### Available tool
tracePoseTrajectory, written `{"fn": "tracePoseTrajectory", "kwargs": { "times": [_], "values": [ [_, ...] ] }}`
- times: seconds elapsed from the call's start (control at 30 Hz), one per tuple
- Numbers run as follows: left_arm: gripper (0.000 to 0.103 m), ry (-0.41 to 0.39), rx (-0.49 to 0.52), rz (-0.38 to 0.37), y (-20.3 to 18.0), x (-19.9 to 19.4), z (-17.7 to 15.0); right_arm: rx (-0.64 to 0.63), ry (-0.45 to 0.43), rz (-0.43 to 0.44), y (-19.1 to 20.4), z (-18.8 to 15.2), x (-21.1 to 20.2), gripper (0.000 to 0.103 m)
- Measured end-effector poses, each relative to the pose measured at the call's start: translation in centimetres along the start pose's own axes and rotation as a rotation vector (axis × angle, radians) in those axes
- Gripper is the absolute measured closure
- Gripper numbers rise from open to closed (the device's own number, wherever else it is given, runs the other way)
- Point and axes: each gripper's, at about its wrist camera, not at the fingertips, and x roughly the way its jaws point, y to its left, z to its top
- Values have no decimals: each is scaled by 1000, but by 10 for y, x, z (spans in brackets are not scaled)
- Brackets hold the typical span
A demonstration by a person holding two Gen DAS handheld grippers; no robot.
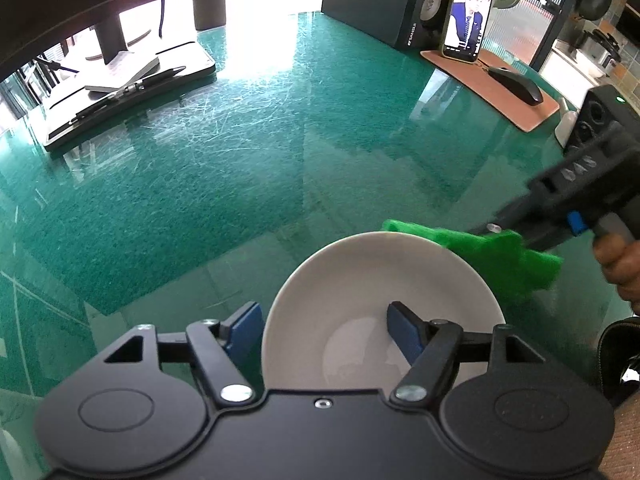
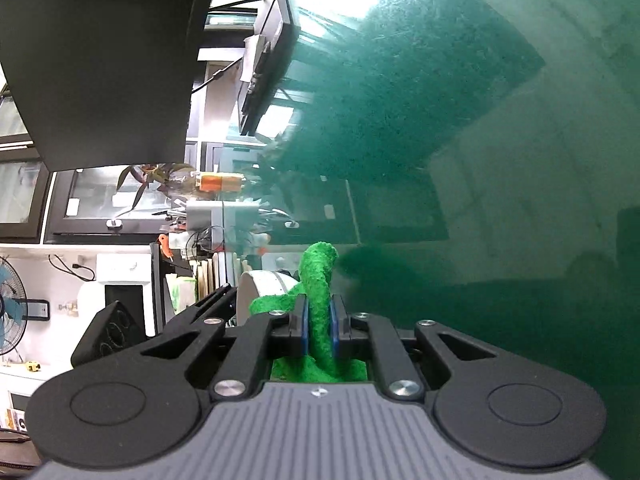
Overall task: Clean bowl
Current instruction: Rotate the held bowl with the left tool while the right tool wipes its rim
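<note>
A white bowl sits on the green glass table, close in front of my left gripper. The left jaws are wide apart: the left finger is outside the bowl's wall, the right finger is inside over the bowl's bottom. Neither visibly presses the rim. My right gripper is shut on a bright green cloth. In the left wrist view the right gripper holds the cloth at the bowl's far right rim. In the right wrist view the bowl shows edge-on, left of the cloth.
On the green glass table a monitor base with a pen is at the far left. A phone, speaker, mouse on a brown pad and a second speaker stand at the far right.
</note>
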Motion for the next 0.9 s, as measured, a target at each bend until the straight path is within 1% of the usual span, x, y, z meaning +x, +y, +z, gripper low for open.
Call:
{"fn": "tracePoseTrajectory", "kwargs": {
  "times": [0.07, 0.23, 0.37, 0.47, 0.5, 0.67, 0.73, 0.87, 0.9],
  "values": [
    [34, 0, -6, 4, 0, 0, 0, -11, 0, 2, 3, 9, 10, 92],
    [33, -2, -20, 13, -1, -1, -1, -115, 70, 37, 31, 37, 54, 91],
    [33, -2, -25, 17, -1, -2, -1, -166, 107, 53, 45, 43, 70, 91],
    [30, -2, -14, 13, -2, -2, -2, -153, 97, 51, 41, 40, 62, 91],
    [28, -1, -7, 10, -2, -1, -1, -138, 86, 46, 37, 37, 55, 91],
    [19, 4, 46, -11, -3, 3, 3, -55, 18, 18, 12, 17, 10, 91],
    [17, 5, 48, 1, 0, 5, 6, -17, -12, 9, 1, 3, -10, 91],
    [18, -19, -4, 69, 9, -4, 10, 29, -50, 13, -11, -10, -20, 91],
    [17, -21, -44, 57, 12, -9, 8, 36, -60, 14, -13, -11, -21, 91]
  ]
}}
